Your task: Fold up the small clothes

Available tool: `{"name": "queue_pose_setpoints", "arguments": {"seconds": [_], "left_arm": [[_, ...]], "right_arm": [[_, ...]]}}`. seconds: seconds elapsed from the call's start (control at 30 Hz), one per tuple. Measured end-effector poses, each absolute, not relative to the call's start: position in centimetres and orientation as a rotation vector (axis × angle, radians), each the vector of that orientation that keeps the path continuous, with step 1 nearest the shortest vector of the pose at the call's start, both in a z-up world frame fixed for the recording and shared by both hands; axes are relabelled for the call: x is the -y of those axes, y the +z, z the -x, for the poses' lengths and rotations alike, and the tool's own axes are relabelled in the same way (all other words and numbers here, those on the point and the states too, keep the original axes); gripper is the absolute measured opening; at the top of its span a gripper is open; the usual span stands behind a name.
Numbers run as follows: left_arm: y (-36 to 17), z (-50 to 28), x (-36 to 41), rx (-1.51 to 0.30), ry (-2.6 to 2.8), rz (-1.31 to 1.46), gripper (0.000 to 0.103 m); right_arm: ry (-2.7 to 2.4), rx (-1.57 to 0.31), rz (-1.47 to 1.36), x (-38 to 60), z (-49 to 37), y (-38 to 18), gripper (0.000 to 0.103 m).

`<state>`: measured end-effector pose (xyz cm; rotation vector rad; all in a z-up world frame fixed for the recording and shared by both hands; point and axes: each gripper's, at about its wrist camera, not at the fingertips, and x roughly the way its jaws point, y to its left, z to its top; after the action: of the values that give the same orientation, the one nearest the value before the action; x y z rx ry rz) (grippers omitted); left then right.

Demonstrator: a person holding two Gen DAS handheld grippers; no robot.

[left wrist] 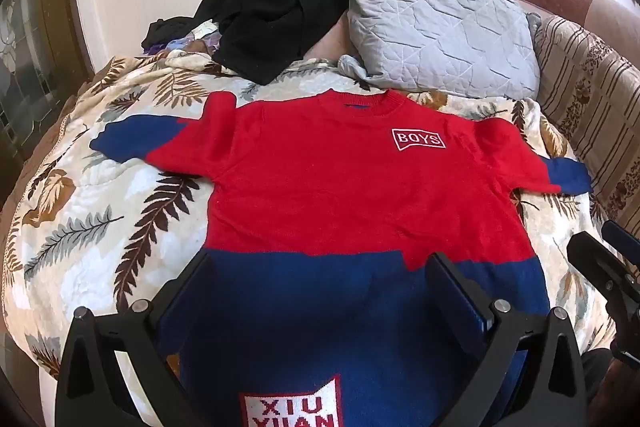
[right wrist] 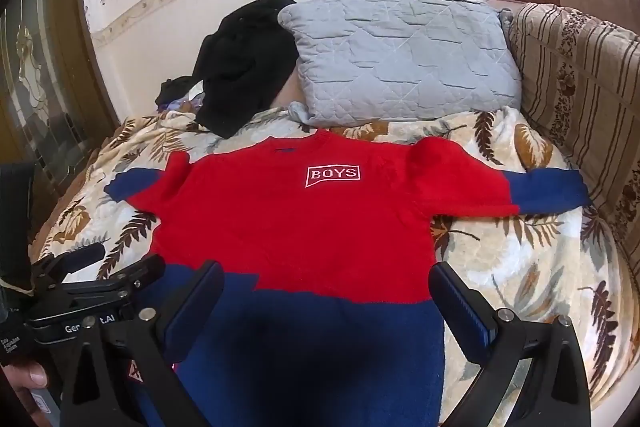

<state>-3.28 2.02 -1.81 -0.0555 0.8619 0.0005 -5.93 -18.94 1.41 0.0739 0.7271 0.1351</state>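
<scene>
A small red and blue sweater lies flat on the bed, front up, both sleeves spread out, with a white "BOYS" patch on the chest. My left gripper hovers open above the sweater's blue lower part, nothing between its fingers. My right gripper is open too, above the boundary between red and blue near the hem. In the right wrist view the left gripper shows at the lower left, held by a hand. In the left wrist view part of the right gripper shows at the right edge.
The bed is covered by a leaf-patterned quilt. A grey quilted pillow and a heap of black clothes lie beyond the sweater's collar. A striped floral cushion lines the right side. A door stands at the left.
</scene>
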Motion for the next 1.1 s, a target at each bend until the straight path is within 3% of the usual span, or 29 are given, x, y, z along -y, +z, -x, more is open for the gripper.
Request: {"name": "queue_pose_setpoints", "arguments": {"seconds": [1.1], "left_arm": [[-1.92, 3.28, -1.5, -0.866, -0.003, 0.039, 0.103]], "right_arm": [[0.136, -0.725, -0.069, 19.07, 5.49, 0.9, 0.103]]}}
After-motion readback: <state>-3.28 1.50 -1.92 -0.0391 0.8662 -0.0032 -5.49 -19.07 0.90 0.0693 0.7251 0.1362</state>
